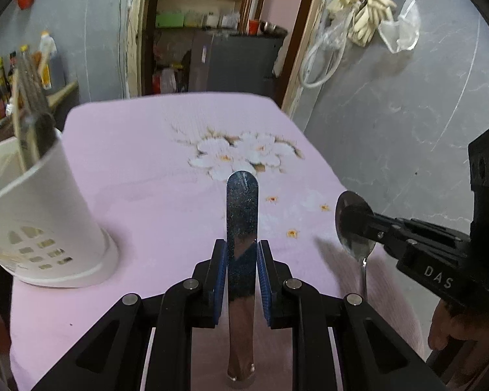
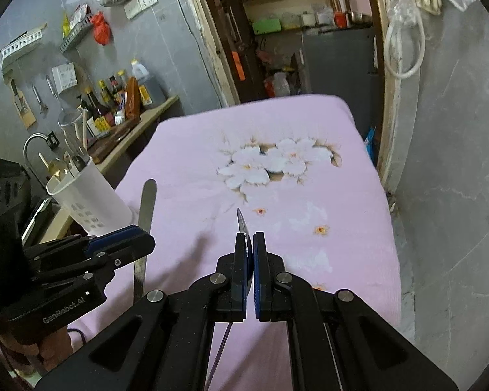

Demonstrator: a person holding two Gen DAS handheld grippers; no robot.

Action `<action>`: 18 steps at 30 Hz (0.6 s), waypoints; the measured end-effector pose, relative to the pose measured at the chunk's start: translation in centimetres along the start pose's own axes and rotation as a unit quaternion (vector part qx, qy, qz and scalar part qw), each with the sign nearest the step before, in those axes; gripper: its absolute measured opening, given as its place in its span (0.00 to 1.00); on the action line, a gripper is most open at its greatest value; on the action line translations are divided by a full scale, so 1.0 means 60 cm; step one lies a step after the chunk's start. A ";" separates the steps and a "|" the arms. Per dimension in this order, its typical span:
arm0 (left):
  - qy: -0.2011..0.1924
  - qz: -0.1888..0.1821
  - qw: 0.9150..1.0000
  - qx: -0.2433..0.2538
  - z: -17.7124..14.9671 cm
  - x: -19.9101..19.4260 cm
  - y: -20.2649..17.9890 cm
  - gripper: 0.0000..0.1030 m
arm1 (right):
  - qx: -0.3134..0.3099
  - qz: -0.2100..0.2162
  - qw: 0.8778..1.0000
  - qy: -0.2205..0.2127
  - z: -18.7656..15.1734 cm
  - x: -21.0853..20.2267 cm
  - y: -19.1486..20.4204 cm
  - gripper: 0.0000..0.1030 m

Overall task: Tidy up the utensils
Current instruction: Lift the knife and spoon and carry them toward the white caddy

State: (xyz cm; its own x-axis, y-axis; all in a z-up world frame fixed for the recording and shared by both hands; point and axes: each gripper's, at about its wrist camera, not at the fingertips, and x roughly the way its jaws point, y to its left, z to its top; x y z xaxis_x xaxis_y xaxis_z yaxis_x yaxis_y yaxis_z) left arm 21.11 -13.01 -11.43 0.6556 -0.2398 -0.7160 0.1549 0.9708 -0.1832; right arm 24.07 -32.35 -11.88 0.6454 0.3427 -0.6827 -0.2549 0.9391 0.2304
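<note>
The left gripper [image 1: 241, 254] is clamping a flat steel utensil handle [image 1: 242, 215] between its blue pads [image 1: 220, 270], low in the centre of the left wrist view. The handle's rounded end is pointing up the frame toward the white flower print, and the rest of it is running down out of sight under the gripper body, so I cannot tell what kind of utensil it is. From the right wrist view the same left gripper [image 2: 137, 238] is sitting at the lower left, with the handle [image 2: 145, 215] standing nearly upright through its fingers.

The right gripper [image 2: 249, 244] is pinching a spoon [image 2: 243, 224] with its fingers drawn close together; in that view the spoon is showing edge-on as a thin sliver at bottom centre. In the left wrist view the right gripper [image 1: 363, 224] is reaching in from the right edge, gripping the spoon [image 1: 355, 228] across its bowl, with the handle hanging down below it.

Both utensils are being held above the pink floral tablecloth [image 1: 153, 169]. A white utensil holder [image 1: 39, 221] with slotted holes near its base is standing on the cloth at the left of the frame, with chopsticks [image 1: 19, 120] and other utensils sticking out of it. In the right wrist view it [image 2: 84, 195] is sitting at the middle left, near the cloth's left edge and just above the left gripper.
</note>
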 end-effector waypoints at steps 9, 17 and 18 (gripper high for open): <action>-0.071 0.012 0.997 -0.004 0.027 -0.069 0.021 0.17 | -0.044 -0.046 0.993 -0.096 0.036 -0.065 0.076 0.03; -0.135 0.024 0.991 -0.002 0.074 -0.130 0.044 0.17 | -0.074 -0.060 0.980 -0.177 0.107 -0.119 0.143 0.03; -0.142 0.025 0.990 -0.001 0.083 -0.139 0.046 0.16 | -0.077 -0.058 0.978 -0.186 0.119 -0.125 0.152 0.03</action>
State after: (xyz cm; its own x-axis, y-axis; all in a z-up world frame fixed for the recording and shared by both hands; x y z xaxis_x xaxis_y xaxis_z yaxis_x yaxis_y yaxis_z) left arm 19.75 -8.28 -2.63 0.8437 -0.1787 -0.5062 0.1155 0.9813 -0.1540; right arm 22.04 -26.17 0.29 0.8867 0.2462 -0.3914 -0.2512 0.9671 0.0394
